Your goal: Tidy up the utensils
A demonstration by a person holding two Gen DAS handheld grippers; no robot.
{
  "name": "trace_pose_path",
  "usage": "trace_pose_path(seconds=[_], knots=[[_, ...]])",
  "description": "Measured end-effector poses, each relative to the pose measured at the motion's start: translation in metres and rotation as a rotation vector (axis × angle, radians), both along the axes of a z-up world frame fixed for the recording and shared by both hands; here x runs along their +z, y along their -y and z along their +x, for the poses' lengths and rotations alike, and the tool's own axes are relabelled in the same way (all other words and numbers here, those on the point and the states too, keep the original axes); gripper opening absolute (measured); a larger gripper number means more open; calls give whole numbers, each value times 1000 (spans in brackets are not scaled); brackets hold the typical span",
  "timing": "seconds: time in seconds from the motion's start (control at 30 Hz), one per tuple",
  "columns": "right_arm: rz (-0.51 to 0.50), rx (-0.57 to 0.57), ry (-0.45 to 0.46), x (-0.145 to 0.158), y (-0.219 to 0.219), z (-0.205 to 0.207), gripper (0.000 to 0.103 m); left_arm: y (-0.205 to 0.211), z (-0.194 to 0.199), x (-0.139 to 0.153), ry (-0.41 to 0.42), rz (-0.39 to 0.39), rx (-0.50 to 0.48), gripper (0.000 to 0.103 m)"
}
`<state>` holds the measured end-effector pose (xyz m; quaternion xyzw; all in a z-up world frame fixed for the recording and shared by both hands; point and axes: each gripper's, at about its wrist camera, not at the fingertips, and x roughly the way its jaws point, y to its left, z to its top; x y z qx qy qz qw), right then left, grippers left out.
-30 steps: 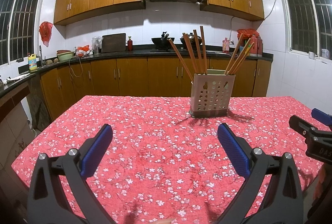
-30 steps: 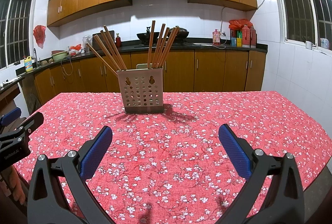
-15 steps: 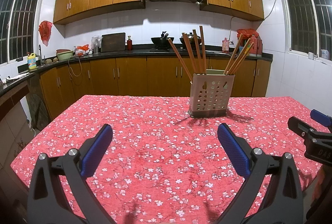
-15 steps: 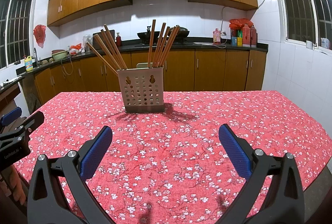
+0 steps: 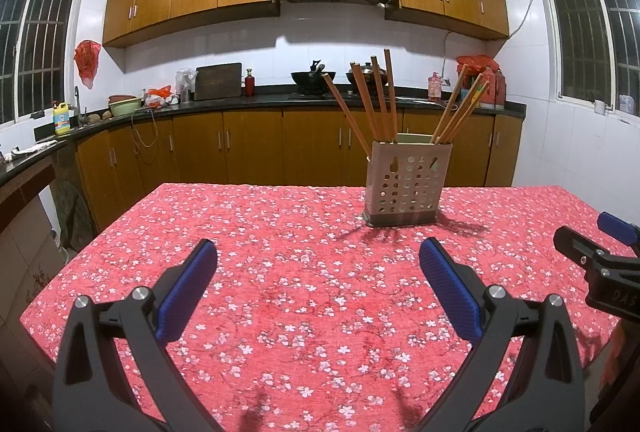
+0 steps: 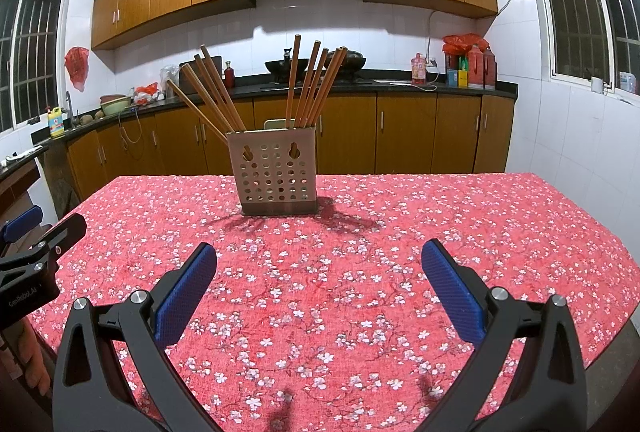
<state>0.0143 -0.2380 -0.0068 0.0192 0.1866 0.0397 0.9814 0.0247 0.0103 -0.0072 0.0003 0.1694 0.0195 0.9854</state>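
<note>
A perforated metal utensil holder (image 5: 406, 182) stands upright on the table's far side, also in the right wrist view (image 6: 276, 172). Several wooden chopsticks (image 5: 374, 100) (image 6: 308, 84) stand in it in two leaning bunches. My left gripper (image 5: 318, 260) is open and empty, well short of the holder and to its left. My right gripper (image 6: 318, 260) is open and empty, short of the holder and slightly to its right. Each gripper shows at the edge of the other's view: the right gripper's side (image 5: 592, 256) and the left gripper's side (image 6: 36, 248).
The table wears a red floral cloth (image 5: 300, 252) (image 6: 400, 232). Its near left corner (image 5: 36, 312) and right edge (image 6: 616, 272) drop off. Kitchen counters with a wok (image 5: 308, 76), bottles and bowls run along the far wall.
Both grippers have drawn back slightly and stayed open. The holder and chopsticks have not moved.
</note>
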Motion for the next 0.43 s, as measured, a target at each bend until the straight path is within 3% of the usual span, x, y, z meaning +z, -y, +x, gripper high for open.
trace_pose_path(seconds=[0.43], knots=[[1,0,-1,0,0,0,101,-3,0,2,-3,-6,2,99]])
